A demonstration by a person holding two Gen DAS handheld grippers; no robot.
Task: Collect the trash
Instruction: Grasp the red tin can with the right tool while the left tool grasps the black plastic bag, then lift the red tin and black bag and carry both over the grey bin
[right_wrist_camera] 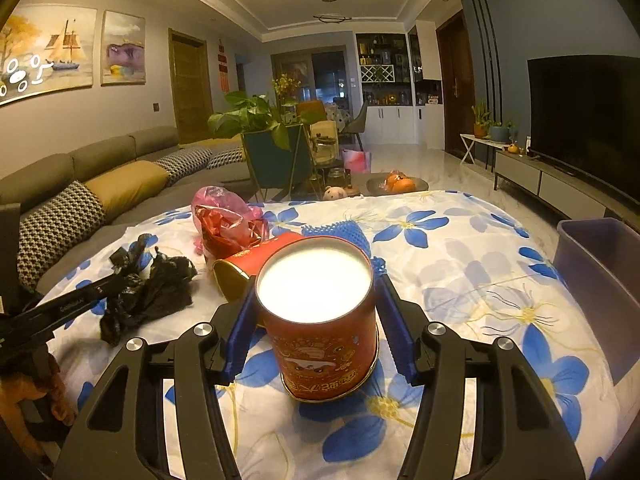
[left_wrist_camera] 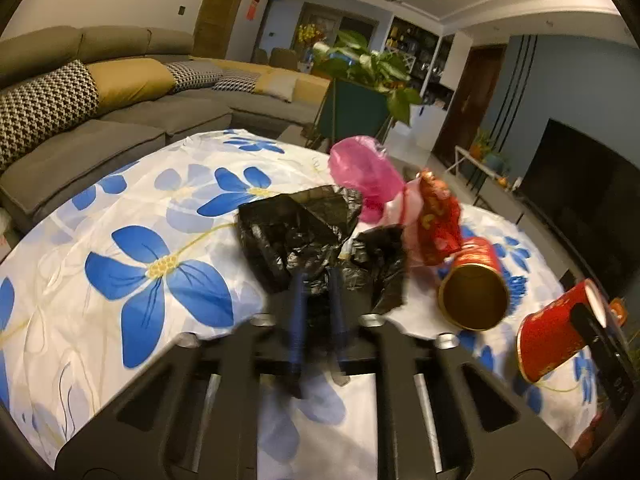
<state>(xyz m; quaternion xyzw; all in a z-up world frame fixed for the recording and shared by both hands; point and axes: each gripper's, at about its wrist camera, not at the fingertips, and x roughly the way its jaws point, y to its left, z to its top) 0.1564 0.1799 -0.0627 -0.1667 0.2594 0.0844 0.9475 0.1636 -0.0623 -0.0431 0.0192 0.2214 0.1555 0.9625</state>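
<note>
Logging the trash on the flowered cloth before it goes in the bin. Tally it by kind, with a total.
Red cans: 2, one held upright, one lying open-ended
Black plastic bags: 1 crumpled heap; number of bags unclear
Pink plastic bags: 1
Red wrappers: 1
Total: 5

Your left gripper (left_wrist_camera: pixel 318 280) reached forward and low, its blue fingers (left_wrist_camera: pixel 297 320) drawn close together and pinching crumpled black film. Your right gripper (right_wrist_camera: pixel 316 300) sat level and centred, its blue fingers (right_wrist_camera: pixel 400 320) spread wide and pressed against both sides of a red canister held upright between them.
</note>
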